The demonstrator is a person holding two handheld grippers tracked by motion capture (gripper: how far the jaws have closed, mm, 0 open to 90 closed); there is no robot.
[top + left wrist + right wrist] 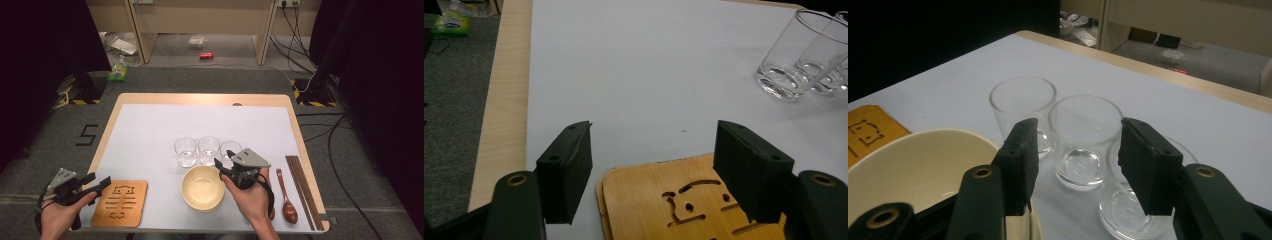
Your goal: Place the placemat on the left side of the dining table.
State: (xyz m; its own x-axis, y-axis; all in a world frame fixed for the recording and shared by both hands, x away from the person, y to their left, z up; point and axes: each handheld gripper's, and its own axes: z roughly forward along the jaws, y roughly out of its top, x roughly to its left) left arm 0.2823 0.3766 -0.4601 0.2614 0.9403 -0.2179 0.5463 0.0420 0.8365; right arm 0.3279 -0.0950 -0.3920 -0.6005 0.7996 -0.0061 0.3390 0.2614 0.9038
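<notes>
right gripper (pixel 226 167) jaws apart, empty | above bowl (pixel 202 187) rim, near table's front edge | centre on middle glass (pixel 1083 142), avoid neighbours

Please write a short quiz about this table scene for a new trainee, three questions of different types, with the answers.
1. How many clear glasses stand in the row behind the cream bowl?
2. True or false: the right tool is shut on a glass.
3. Which thing lies under the left tool? A) wooden spoon B) chopsticks C) wooden trivet

Key
1. Three: left glass, middle glass, right glass.
2. False. Its jaws stand open, aimed toward the glasses, with nothing held.
3. C, the wooden trivet. The wooden spoon and chopsticks lie at the table's right edge.
</notes>
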